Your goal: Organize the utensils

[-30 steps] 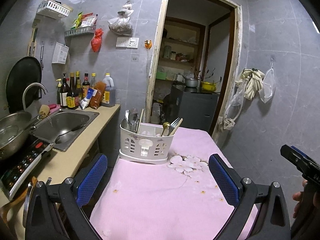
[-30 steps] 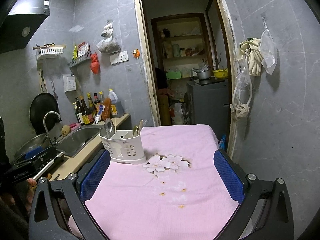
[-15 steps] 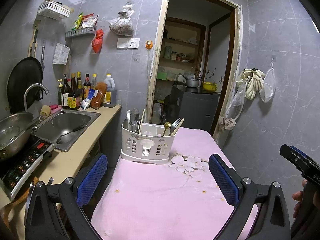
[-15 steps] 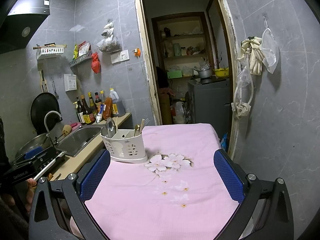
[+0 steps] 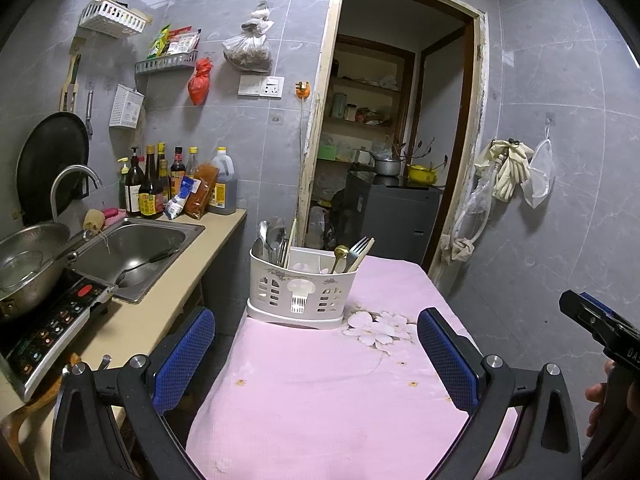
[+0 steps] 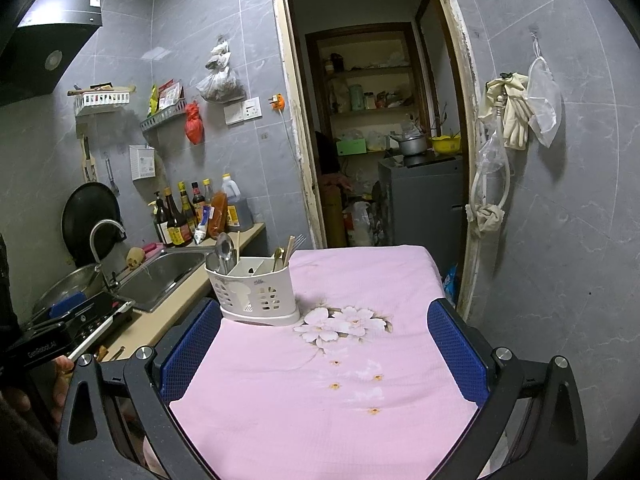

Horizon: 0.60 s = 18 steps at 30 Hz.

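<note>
A white plastic utensil holder point(image 5: 301, 294) point(image 6: 254, 292) stands on the pink flowered cloth point(image 5: 320, 392) point(image 6: 332, 380), at the table's far left corner. Spoons point(image 5: 269, 240) point(image 6: 225, 251) stick up from its left compartment; a gold spoon and a fork point(image 5: 356, 252) point(image 6: 294, 245) lean in its right one. My left gripper point(image 5: 316, 354) hangs open over the near cloth, well short of the holder, with nothing between its blue pads. My right gripper point(image 6: 324, 348) is open too and holds nothing, back from the holder and to its right.
A beige counter point(image 5: 160, 312) runs along the left with a steel sink point(image 5: 136, 248), an induction cooker point(image 5: 48, 328), a metal pot point(image 5: 28, 264) and sauce bottles point(image 5: 160, 188). An open doorway point(image 5: 392, 152) lies behind the table. A grey wall point(image 5: 560, 220) closes the right side.
Both grippers have drawn back and risen slightly, so the holder looks a little farther away. Both stay open and empty; the holder has not moved.
</note>
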Available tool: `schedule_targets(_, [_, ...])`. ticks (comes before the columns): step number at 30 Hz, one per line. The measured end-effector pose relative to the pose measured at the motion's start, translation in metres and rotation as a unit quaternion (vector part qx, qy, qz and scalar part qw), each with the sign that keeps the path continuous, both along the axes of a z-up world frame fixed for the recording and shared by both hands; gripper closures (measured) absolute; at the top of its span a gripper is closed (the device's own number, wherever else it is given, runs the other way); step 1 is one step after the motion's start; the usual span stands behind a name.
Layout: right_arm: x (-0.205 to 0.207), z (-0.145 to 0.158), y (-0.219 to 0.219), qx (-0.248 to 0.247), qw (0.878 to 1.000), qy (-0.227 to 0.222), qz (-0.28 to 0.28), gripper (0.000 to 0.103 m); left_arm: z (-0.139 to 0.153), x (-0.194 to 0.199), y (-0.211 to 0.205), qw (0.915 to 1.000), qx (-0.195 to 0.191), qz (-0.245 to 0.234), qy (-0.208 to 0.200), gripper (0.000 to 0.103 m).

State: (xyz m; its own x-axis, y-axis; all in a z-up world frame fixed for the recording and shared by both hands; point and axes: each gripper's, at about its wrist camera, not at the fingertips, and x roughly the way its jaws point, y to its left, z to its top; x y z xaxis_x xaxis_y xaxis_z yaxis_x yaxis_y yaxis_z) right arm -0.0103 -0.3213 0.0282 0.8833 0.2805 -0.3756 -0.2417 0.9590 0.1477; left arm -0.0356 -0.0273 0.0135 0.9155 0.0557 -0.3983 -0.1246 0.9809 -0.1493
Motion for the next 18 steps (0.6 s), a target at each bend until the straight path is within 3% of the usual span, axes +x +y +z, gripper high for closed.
schedule_targets(18, [-0.0006, 0.001, 0.0004, -0.001, 1.0, 0.0, 0.001, 0.001, 0.0, -0.0008, 0.0039, 1.0, 0.0, 0.0, -0.001, 0.001])
